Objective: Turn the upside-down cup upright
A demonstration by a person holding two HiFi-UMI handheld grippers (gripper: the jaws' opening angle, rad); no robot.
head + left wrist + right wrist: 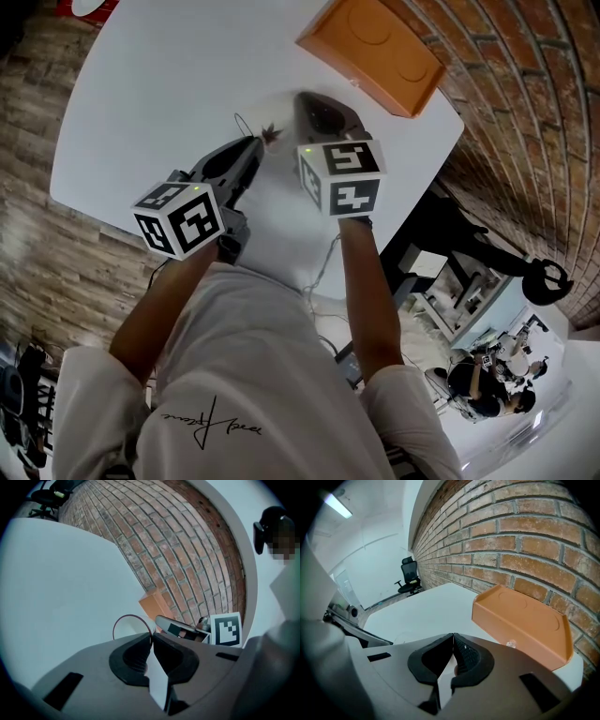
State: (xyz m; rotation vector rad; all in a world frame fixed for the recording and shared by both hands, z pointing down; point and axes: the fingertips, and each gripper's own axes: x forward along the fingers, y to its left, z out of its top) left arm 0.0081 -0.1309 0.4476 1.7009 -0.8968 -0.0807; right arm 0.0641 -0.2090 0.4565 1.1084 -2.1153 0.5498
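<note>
The cup [131, 627] is clear with a thin dark red rim and stands on the white table [159, 112]. In the head view only its rim line [244, 125] shows, just left of the left gripper's tip. My left gripper [151, 633] has its jaws closed, and the rim ring ends right where they meet, so they look pinched on the cup's edge. My right gripper [453, 634] is shut with nothing between its jaws. It hovers just right of the left gripper [262, 141], and the right gripper [311, 101] points toward the orange tray.
An orange tray [375, 47] lies at the table's far corner by the brick wall, seen close ahead in the right gripper view [525, 620]. The table edge runs near my body. Wood floor lies to the left; a chair and equipment stand to the right.
</note>
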